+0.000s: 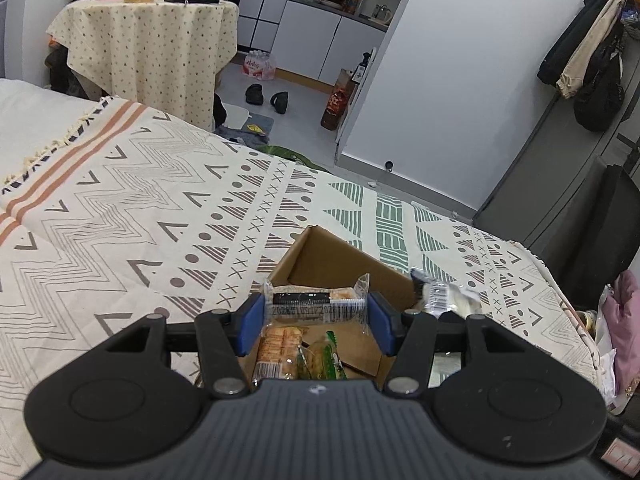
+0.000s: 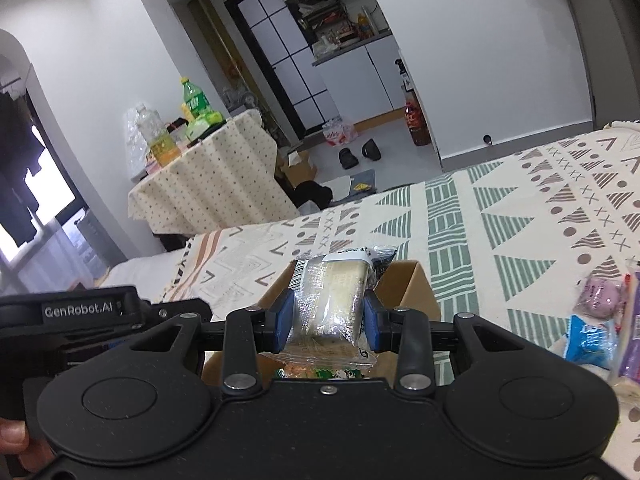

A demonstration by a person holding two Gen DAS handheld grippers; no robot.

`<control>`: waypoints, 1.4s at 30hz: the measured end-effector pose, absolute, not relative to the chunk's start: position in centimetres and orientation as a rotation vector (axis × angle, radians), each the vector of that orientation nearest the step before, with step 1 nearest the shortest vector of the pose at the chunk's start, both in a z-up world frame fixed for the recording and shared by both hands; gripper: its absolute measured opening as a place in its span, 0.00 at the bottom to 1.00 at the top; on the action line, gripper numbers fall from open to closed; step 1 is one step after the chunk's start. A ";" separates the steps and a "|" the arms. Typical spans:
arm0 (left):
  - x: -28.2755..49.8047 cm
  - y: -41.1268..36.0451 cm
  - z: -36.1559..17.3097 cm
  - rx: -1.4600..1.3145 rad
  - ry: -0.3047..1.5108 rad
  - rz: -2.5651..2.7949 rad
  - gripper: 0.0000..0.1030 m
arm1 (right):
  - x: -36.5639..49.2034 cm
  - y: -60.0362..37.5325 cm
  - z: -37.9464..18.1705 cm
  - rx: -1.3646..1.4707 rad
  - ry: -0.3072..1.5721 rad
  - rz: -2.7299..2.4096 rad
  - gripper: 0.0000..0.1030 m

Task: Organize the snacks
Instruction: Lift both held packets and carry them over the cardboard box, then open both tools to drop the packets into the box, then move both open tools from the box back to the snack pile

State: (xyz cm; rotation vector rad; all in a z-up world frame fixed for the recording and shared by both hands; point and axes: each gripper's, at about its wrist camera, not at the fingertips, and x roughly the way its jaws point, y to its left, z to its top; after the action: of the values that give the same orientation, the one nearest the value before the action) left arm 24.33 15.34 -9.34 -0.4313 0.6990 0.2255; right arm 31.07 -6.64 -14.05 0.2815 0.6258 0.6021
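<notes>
An open cardboard box (image 1: 340, 256) rests on the patterned bedspread. My left gripper (image 1: 316, 314) hovers over it, shut on a clear snack packet with a black label (image 1: 316, 300). Inside the box lie an orange packet (image 1: 278, 352) and a green-edged packet (image 1: 324, 360). The right gripper's packet (image 1: 444, 294) shows at the box's right rim. In the right wrist view, my right gripper (image 2: 328, 316) is shut on a clear-wrapped pale cake packet (image 2: 332, 300) above the same box (image 2: 412, 292). The left gripper's body (image 2: 84, 312) is at the left.
Loose snacks lie on the bedspread at the right: a purple packet (image 2: 600, 292) and a blue packet (image 2: 588, 340). A side table with a dotted cloth (image 1: 152, 40) holds bottles beyond the bed. Slippers (image 1: 268, 96) sit on the floor. Coats hang at the far right (image 1: 584, 52).
</notes>
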 end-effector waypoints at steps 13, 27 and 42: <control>27.1 15.7 -11.1 -0.444 0.731 0.213 0.54 | 32.5 -5.9 -14.7 0.241 0.645 0.580 0.50; 28.0 12.8 -10.6 -0.399 0.746 0.237 0.68 | 32.7 -9.6 -15.4 0.306 0.669 0.573 0.50; 25.9 7.7 -9.5 -0.334 0.788 0.269 0.84 | 30.6 -15.8 -15.2 0.334 0.667 0.499 0.62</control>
State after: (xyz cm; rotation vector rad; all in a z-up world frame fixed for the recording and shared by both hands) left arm 25.85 7.69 -9.53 -0.3335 0.7885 0.2691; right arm 30.62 -15.77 -15.20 0.3339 0.6667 0.4993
